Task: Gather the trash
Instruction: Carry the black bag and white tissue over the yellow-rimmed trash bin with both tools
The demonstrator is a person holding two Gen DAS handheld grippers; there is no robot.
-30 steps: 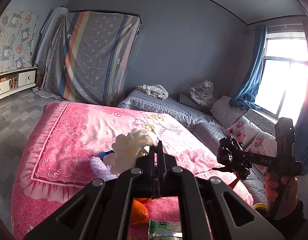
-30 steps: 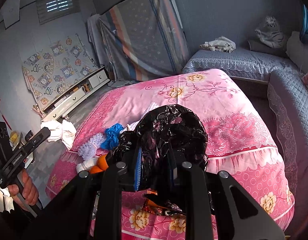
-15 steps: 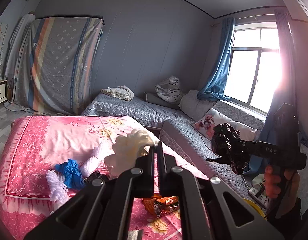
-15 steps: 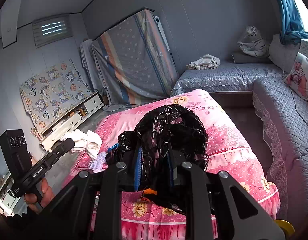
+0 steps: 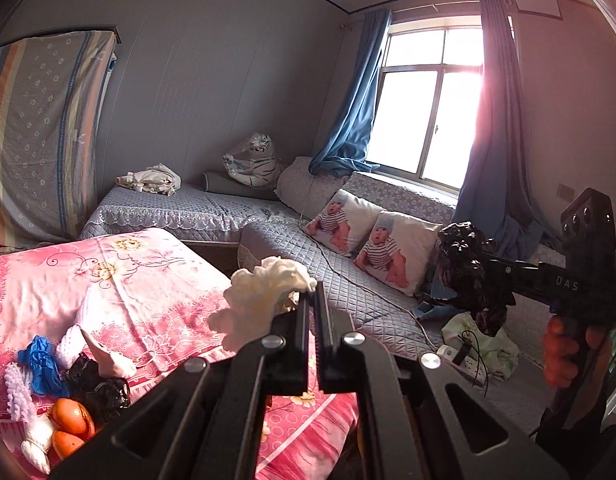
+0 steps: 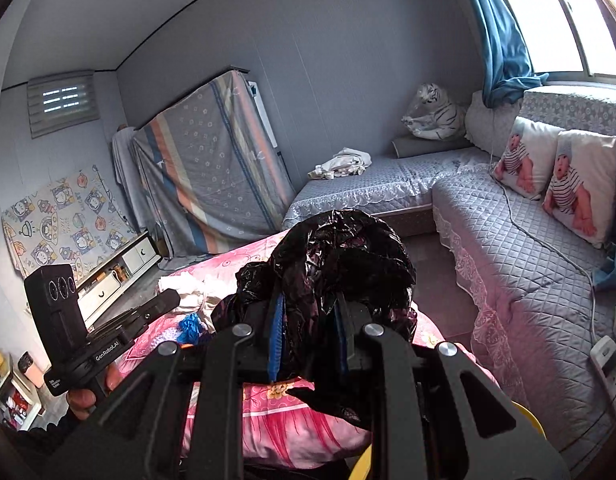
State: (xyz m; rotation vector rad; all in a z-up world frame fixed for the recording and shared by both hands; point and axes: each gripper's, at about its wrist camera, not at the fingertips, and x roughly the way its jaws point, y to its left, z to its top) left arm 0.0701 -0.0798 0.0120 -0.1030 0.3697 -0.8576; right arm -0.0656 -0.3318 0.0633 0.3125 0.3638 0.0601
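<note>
Bed [image 5: 156,280]; crumpled bag [image 6: 340,264], axis unclear.

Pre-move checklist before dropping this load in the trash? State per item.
1. Left hand-held gripper closed on the white crumpled tissue: ok, the wad sits at the fingertips, jaws together.
2. Right hand-held gripper closed on the black plastic bag: ok, the bag is bunched between the fingers.
3. Bag hanging free of the pink bed: ok, in the left wrist view it hangs off the bed's side.
4. Bin located: cannot tell, only a yellow rim shows at the bottom of the right wrist view.
5. Trash left on the bed: not ok, the blue glove, orange peel and black scraps remain.
</note>
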